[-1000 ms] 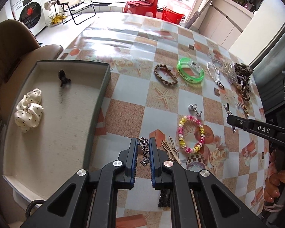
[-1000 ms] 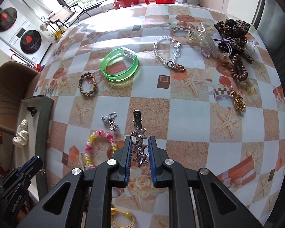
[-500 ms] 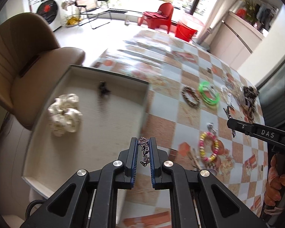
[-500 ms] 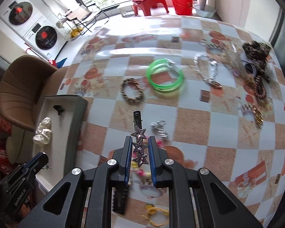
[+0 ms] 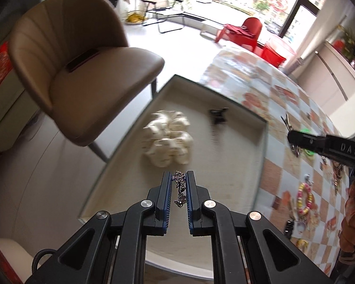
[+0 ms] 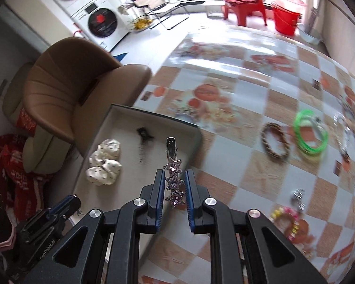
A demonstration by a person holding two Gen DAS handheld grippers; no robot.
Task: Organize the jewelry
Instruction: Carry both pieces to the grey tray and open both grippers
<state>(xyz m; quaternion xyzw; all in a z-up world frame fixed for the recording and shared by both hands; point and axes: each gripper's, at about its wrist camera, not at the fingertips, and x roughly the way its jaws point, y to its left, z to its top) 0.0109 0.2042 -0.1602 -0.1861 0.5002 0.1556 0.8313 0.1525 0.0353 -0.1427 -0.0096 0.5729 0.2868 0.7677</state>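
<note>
My left gripper [image 5: 179,177] is shut on a small silver and black charm piece [image 5: 179,189] and holds it over the grey tray [image 5: 135,127]. The tray holds a white dotted scrunchie [image 5: 168,142] and a small black clip [image 5: 217,115]. My right gripper [image 6: 174,177] is shut on a star hair clip [image 6: 173,172] and holds it above the tray's right wall [image 6: 196,139]. The right gripper also shows in the left wrist view [image 5: 293,139], and the left gripper shows in the right wrist view [image 6: 71,203].
On the checked tablecloth [image 6: 248,108] lie a brown braided bracelet [image 6: 275,147], green bangles [image 6: 310,132], a pink and yellow bead bracelet [image 6: 286,220] and a silver charm [image 6: 298,196]. A brown chair [image 5: 66,54] stands left of the tray.
Both grippers moved left from over the table toward the tray, each still holding its piece. The left one now hangs over the tray's inside.
</note>
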